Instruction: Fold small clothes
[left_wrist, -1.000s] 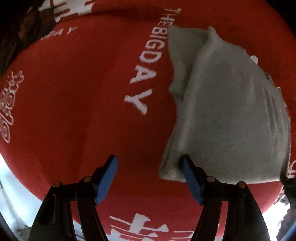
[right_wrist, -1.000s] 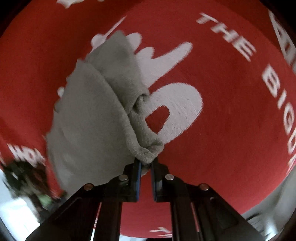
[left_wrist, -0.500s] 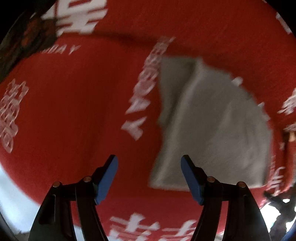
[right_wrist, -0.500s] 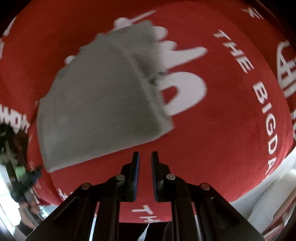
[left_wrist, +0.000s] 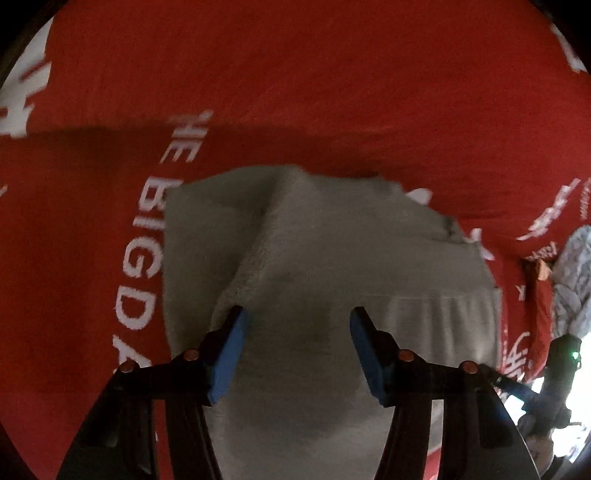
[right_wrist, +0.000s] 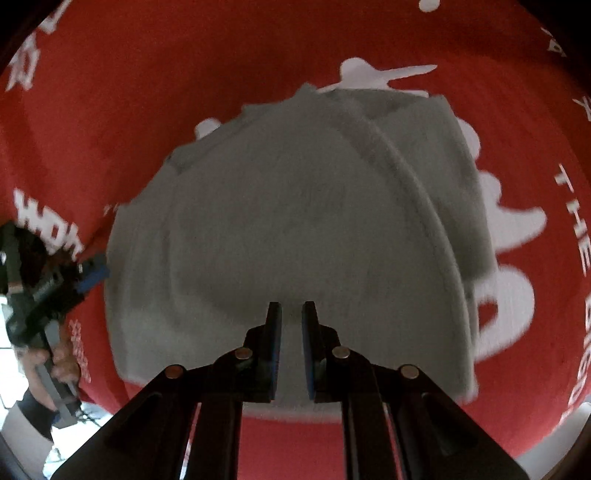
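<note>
Left wrist view: the left gripper (left_wrist: 297, 323) points steeply down over the grey garment (left_wrist: 332, 266), which lies partly folded on the red printed cloth (left_wrist: 332, 92); its blue pads (left_wrist: 231, 354) stand moderately wide and are closing, with fabric beneath the gap but nothing pinched between them. A raised fold edge (left_wrist: 255, 251) runs from the garment's far side toward the left pad, and a ribbed band (left_wrist: 443, 325) crosses the garment on the right of the view. At the lower right margin a dark device with a green light (left_wrist: 565, 354) appears, too blurred to identify. Right wrist view: the right gripper (right_wrist: 291, 314) hovers over the near half of the same garment (right_wrist: 277, 221), its jaws drawn to a narrow slit and holding nothing. A curved seam or fold line (right_wrist: 417, 177) sweeps down the garment's right portion. At the left edge a person's hand (right_wrist: 55, 365) grips the other tool (right_wrist: 59, 280). For the step judged to be in hand, choosing a grasp for the next fold, the left pads should probably straddle the raised edge and catch every layer before lifting, while the right jaws must reopen before taking a matching edge, so the fold is carried over evenly without dragging the cloth beneath.
</note>
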